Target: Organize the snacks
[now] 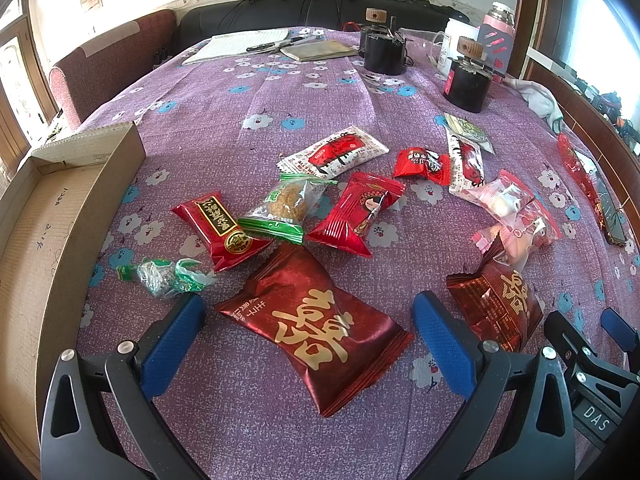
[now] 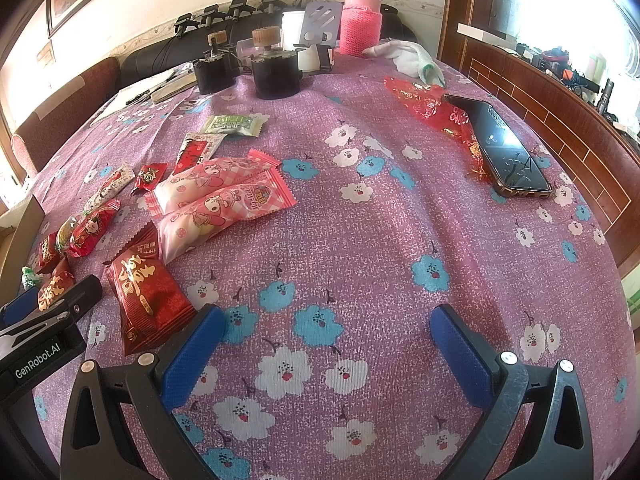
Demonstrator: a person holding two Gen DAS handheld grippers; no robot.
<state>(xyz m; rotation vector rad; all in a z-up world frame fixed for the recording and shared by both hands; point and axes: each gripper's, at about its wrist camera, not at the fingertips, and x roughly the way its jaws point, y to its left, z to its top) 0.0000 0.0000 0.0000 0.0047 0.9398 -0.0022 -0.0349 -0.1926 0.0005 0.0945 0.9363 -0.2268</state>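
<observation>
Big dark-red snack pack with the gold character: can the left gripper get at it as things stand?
Probably yes. The left gripper is open, the dark-red pack lies flat between its fingers, and nothing covers it.

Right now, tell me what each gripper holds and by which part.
Nothing is held. The left gripper is open, its fingers either side of a dark red snack packet without touching it. The right gripper is open over bare tablecloth.
</observation>
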